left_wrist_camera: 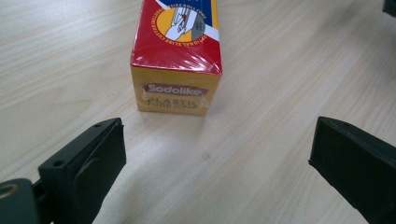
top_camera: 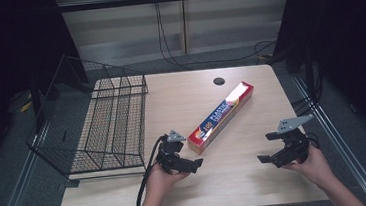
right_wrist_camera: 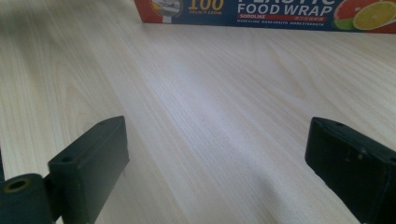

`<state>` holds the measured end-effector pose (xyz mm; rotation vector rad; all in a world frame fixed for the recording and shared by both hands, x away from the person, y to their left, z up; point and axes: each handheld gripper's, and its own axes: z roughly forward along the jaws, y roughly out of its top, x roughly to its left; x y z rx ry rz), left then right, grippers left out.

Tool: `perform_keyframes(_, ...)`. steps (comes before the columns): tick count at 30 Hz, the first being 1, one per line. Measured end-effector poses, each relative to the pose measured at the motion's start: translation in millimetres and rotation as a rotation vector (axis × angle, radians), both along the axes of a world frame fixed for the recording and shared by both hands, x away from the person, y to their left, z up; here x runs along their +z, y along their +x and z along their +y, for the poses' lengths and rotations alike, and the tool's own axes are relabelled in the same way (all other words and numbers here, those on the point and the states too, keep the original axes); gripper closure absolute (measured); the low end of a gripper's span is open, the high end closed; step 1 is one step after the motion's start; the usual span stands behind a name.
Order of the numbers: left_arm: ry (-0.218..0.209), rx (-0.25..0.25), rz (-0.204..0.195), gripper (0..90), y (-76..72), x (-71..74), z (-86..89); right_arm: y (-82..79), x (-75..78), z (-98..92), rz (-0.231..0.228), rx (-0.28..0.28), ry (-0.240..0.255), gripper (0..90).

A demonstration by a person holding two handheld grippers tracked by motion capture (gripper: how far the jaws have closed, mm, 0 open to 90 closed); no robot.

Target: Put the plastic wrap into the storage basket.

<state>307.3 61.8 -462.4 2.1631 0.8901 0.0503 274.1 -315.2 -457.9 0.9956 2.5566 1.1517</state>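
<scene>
A long plastic food wrap box (top_camera: 221, 117), blue, red and yellow, lies diagonally on the wooden table (top_camera: 258, 186). Its near yellow end (left_wrist_camera: 175, 93) faces my left gripper (left_wrist_camera: 217, 158), which is open and stands a short way in front of it, with nothing between the jaws. In the high view the left gripper (top_camera: 192, 158) sits just below the box's near end. My right gripper (top_camera: 267, 148) is open at the right front of the table. Its camera looks across bare wood at the box's printed side (right_wrist_camera: 266, 11).
A black wire basket rack (top_camera: 107, 124) stands on the table's left side, overhanging its left edge. A round cable hole (top_camera: 219, 81) is near the far edge. Cables run on the floor behind the table.
</scene>
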Motion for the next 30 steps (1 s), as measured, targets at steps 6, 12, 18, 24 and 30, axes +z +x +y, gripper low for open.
perform_keyframes(6,-0.018,-0.017,0.017,3.4,2.7,10.3,0.0,-1.4,-0.3,0.6,0.002,0.002,-0.017,6.2)
perform_keyframes(12,0.030,-0.050,0.036,3.6,15.0,21.7,-7.2,-1.4,-0.7,-4.5,-0.004,-0.011,-0.007,6.1)
perform_keyframes(18,0.027,-0.047,0.065,4.9,26.7,29.7,-14.1,-2.0,0.0,-6.9,-0.006,-0.023,-0.009,5.9)
perform_keyframes(24,0.072,-0.061,0.078,5.2,42.1,34.3,-24.9,-2.0,-0.5,-7.5,-0.009,-0.021,-0.010,6.4)
perform_keyframes(30,0.123,-0.067,0.077,5.5,51.5,37.6,-38.7,-1.7,0.5,-7.9,-0.014,-0.022,-0.006,5.9)
